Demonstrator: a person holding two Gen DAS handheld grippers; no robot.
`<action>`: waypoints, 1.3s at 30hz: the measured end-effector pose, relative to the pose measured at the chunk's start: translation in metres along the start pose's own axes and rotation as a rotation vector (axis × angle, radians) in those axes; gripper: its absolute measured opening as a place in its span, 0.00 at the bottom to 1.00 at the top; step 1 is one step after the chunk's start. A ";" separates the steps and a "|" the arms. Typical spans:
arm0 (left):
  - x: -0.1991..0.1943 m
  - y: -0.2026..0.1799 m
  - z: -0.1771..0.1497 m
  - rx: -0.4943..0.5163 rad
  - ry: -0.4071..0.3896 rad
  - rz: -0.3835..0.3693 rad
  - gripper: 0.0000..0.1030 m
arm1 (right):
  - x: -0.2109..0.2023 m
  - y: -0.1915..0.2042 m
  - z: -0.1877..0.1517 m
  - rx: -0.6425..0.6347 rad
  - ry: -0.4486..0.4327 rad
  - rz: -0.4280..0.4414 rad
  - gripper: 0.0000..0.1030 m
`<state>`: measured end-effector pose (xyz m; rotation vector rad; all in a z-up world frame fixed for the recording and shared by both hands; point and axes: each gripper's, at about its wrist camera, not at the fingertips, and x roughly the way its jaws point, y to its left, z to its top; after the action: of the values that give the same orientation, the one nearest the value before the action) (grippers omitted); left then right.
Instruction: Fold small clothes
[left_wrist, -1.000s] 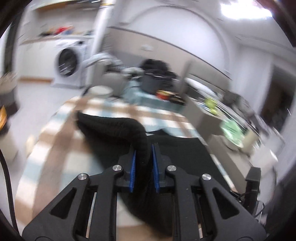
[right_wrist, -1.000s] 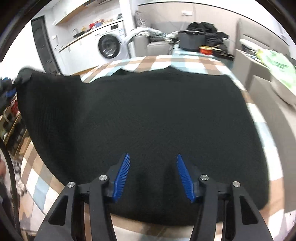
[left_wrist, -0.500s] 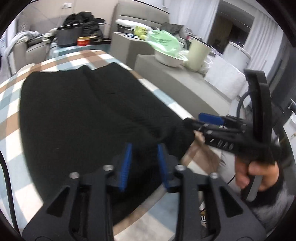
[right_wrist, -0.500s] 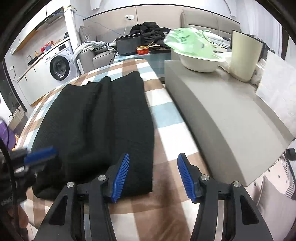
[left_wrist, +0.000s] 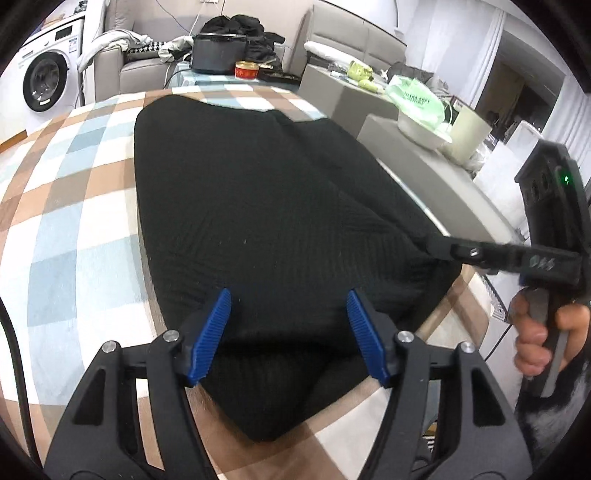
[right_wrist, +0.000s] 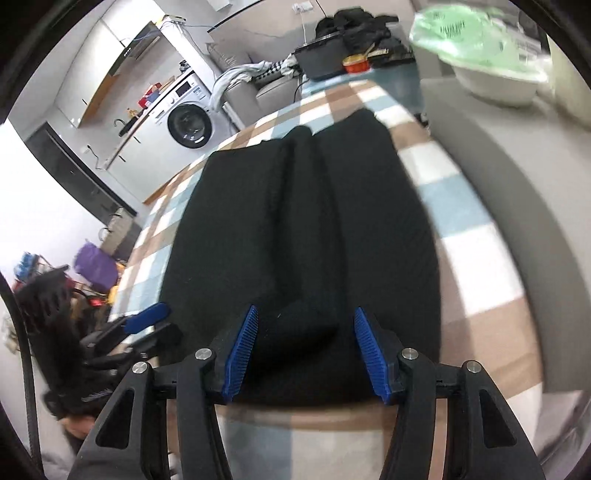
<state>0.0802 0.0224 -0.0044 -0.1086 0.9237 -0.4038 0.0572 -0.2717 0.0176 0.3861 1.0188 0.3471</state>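
A black knit garment (left_wrist: 258, 206) lies folded lengthwise on the checked tablecloth (left_wrist: 74, 206). My left gripper (left_wrist: 290, 332) hovers over its near end. The jaws are opening, and the cloth lies below them, untouched by the blue pads. In the right wrist view the same garment (right_wrist: 306, 221) shows a raised fold down its middle. My right gripper (right_wrist: 306, 354) stands open at its near edge, and the rounded end of that fold sits between the pads without being pressed. The right gripper (left_wrist: 443, 249) also reaches in over the garment's right edge, held by a hand (left_wrist: 535, 332).
A grey bench (left_wrist: 424, 173) runs along the table's right side, bearing a white bowl (left_wrist: 421, 129) with a green bag (left_wrist: 413, 99). At the far end stand a black pot (left_wrist: 218, 51) and a red tin (left_wrist: 246, 70). A washing machine (left_wrist: 44, 81) is at far left.
My left gripper carried a fold of black cloth across, came down, let it go and spread its jaws. My right gripper swung from the table's right side back over the garment's near edge.
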 end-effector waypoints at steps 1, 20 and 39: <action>0.002 0.002 -0.003 0.005 0.021 -0.001 0.62 | 0.001 -0.002 -0.001 0.023 0.020 0.042 0.56; -0.049 0.031 -0.018 -0.089 -0.043 0.017 0.63 | -0.022 0.055 0.019 -0.062 -0.173 0.135 0.12; -0.033 0.023 -0.018 -0.084 -0.006 -0.027 0.63 | -0.057 0.048 0.007 -0.153 -0.247 -0.038 0.11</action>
<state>0.0550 0.0579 0.0036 -0.1992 0.9340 -0.3891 0.0311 -0.2564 0.0863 0.2633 0.7524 0.3316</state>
